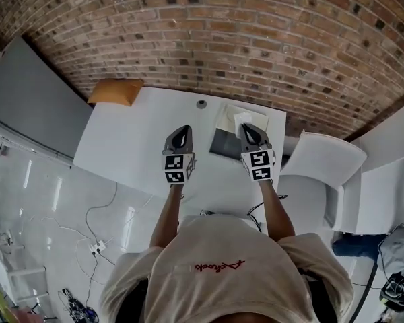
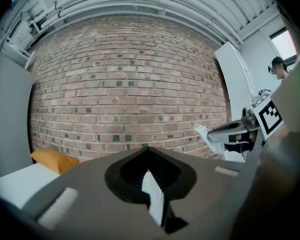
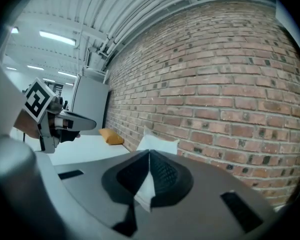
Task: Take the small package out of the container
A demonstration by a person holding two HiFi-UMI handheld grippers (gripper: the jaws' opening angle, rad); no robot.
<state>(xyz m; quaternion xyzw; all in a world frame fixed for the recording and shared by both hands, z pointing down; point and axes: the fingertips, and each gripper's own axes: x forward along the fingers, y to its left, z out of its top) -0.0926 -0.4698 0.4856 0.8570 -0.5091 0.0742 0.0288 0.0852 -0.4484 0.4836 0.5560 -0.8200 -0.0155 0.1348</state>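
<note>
The small package looks light, thin and floppy. The fingers of the right gripper are clamped on its edge, where it may sag. The fingers of the left gripper are together, empty.

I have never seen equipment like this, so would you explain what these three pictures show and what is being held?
There is no robot: a person holds a two-jaw gripper in each hand. The head view is from a camera on the person's head, looking down at a white table. The two gripper views come from cameras riding on the grippers, looking along their jaws. On the table lie an orange padded envelope and an open container. The right gripper is shut on a small white package, held over the container. The left gripper has its jaws together.
</note>
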